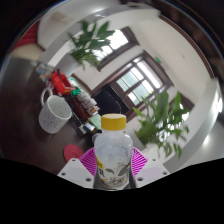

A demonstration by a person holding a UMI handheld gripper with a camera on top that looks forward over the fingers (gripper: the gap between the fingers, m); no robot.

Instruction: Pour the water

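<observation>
My gripper (113,166) is shut on a clear plastic water bottle (113,152) with a yellow cap (115,122). The bottle stands between my two pink pads, which press on its sides. The view is tilted. A white mesh cup (53,113) stands on the table (30,140) beyond the fingers to the left. A red round thing (74,153) lies on the table just left of the bottle.
Colourful small items (65,85) stand behind the white cup. A leafy plant (162,122) rises to the right of the bottle, another (93,40) farther off. Windows (135,80) and a wall lie beyond.
</observation>
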